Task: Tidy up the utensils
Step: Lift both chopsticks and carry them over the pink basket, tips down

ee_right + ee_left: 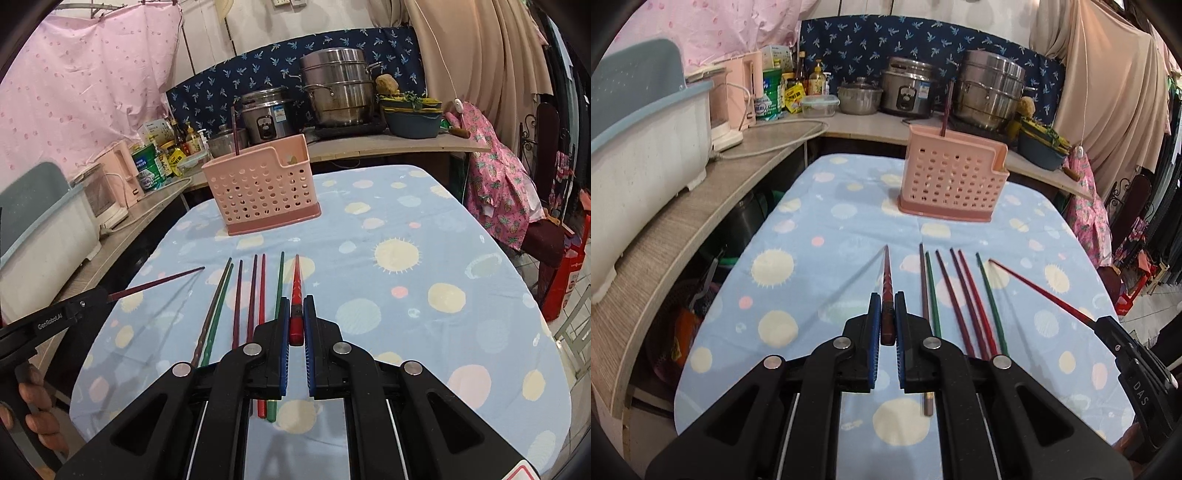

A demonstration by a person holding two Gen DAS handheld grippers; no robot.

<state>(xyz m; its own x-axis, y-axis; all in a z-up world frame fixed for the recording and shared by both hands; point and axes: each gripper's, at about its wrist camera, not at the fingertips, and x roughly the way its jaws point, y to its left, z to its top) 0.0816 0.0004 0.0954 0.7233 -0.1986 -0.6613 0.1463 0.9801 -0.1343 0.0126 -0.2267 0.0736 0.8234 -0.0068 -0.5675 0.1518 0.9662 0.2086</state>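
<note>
You have the utensil holder at the far end of the table, one chopstick standing in it, and the row of chopsticks lying before it, nearer you.

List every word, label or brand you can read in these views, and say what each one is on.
"DAS": on the right gripper body, seen from the left wrist.
"GenRobot.AI": on the left gripper body, seen from the right wrist.
Green can: label too blurred to read.
Rice cooker: stickers too small to read.
Bottles and yellow packet: print unreadable.
</note>
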